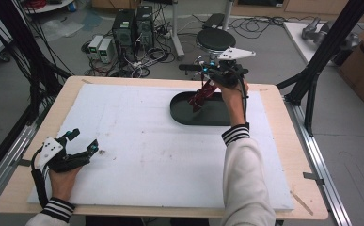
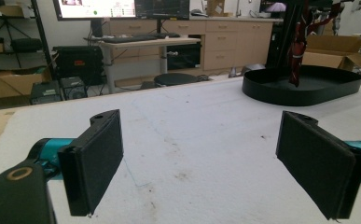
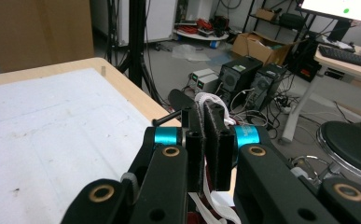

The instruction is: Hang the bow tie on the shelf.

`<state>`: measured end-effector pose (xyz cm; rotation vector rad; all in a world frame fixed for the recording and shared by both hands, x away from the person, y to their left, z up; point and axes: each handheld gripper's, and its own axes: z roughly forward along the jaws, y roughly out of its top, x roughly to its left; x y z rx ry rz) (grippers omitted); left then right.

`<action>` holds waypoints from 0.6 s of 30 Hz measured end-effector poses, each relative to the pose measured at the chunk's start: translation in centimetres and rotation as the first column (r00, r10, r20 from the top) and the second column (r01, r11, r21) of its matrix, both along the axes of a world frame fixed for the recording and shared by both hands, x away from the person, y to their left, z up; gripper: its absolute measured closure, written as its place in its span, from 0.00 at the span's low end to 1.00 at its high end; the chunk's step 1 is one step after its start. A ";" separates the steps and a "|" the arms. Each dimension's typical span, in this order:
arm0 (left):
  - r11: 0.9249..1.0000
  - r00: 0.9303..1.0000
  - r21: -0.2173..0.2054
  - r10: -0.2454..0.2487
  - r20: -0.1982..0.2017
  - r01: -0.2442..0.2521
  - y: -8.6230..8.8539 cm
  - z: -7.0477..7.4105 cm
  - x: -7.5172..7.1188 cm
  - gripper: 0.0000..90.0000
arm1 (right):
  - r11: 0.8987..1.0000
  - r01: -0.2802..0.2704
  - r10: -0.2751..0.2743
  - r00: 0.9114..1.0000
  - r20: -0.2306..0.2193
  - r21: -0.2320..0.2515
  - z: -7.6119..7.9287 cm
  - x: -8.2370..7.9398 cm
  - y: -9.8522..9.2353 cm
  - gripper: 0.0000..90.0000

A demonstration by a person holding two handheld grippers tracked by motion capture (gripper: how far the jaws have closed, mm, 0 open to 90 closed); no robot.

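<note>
Upper centre: right gripper [image 1: 207, 80] pinched a red-and-white object [image 1: 201, 95] above the black tray [image 1: 182, 114]. Lower left: left gripper [image 1: 82, 141] rested, jaws wide.

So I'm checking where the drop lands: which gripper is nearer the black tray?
Right. The right gripper hangs over the black tray; the left gripper rests far away.
</note>
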<state>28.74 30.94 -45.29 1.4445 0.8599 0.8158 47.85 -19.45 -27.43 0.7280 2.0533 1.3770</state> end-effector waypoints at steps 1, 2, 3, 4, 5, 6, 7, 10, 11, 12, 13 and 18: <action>1.000 1.000 0.000 0.000 0.000 0.000 0.0 0.0 0.0 0.17 | 1.000 -0.002 0.002 1.000 -0.008 -0.004 0.1 0.2 0.0 0.97; 1.000 1.000 0.001 0.000 -0.001 0.000 0.0 0.0 0.0 0.17 | 1.000 0.004 -0.004 1.000 0.003 -0.013 0.3 0.4 0.0 0.97; 1.000 1.000 0.001 -0.001 -0.001 0.001 0.0 0.0 0.0 0.17 | 1.000 0.008 -0.008 1.000 0.017 -0.012 0.4 0.4 0.1 0.97; 1.000 1.000 0.001 0.000 -0.001 0.000 0.0 0.0 0.0 0.17 | 1.000 0.007 -0.007 1.000 0.019 -0.008 0.5 0.5 0.1 0.97; 1.000 1.000 0.001 0.000 -0.001 0.000 0.0 0.0 0.0 0.17 | 1.000 0.010 -0.010 1.000 0.015 -0.011 0.4 0.6 0.1 0.97; 1.000 1.000 0.001 0.000 0.000 0.000 0.0 0.0 0.0 0.17 | 1.000 0.018 -0.018 1.000 0.010 -0.022 0.4 0.7 0.1 0.97; 1.000 1.000 0.001 0.000 -0.001 0.000 0.0 0.0 0.0 0.17 | 0.999 0.021 -0.021 1.000 0.008 -0.024 0.2 0.9 0.0 0.97; 1.000 1.000 0.001 0.000 -0.001 0.000 0.0 0.0 0.0 0.17 | 0.999 0.041 -0.041 0.999 -0.005 -0.018 -0.1 1.3 -0.4 0.97; 1.000 1.000 0.002 -0.001 -0.001 0.001 0.0 0.0 0.0 0.17 | 0.999 0.048 -0.048 0.999 -0.007 -0.017 -0.2 1.3 -0.6 0.97; 1.000 1.000 0.002 -0.001 -0.001 0.001 0.0 0.0 0.0 0.17 | 0.998 0.052 -0.052 0.999 -0.001 -0.019 -0.3 1.5 -0.7 0.97; 1.000 1.000 0.003 0.000 -0.002 0.000 0.0 0.0 0.0 0.17 | 0.998 0.055 -0.055 0.998 0.000 -0.018 -0.4 1.6 -0.8 0.97; 1.000 1.000 0.002 -0.001 -0.001 0.001 0.0 0.0 0.0 0.17 | 0.998 0.067 -0.067 0.998 -0.011 -0.022 -0.8 2.0 -1.2 0.97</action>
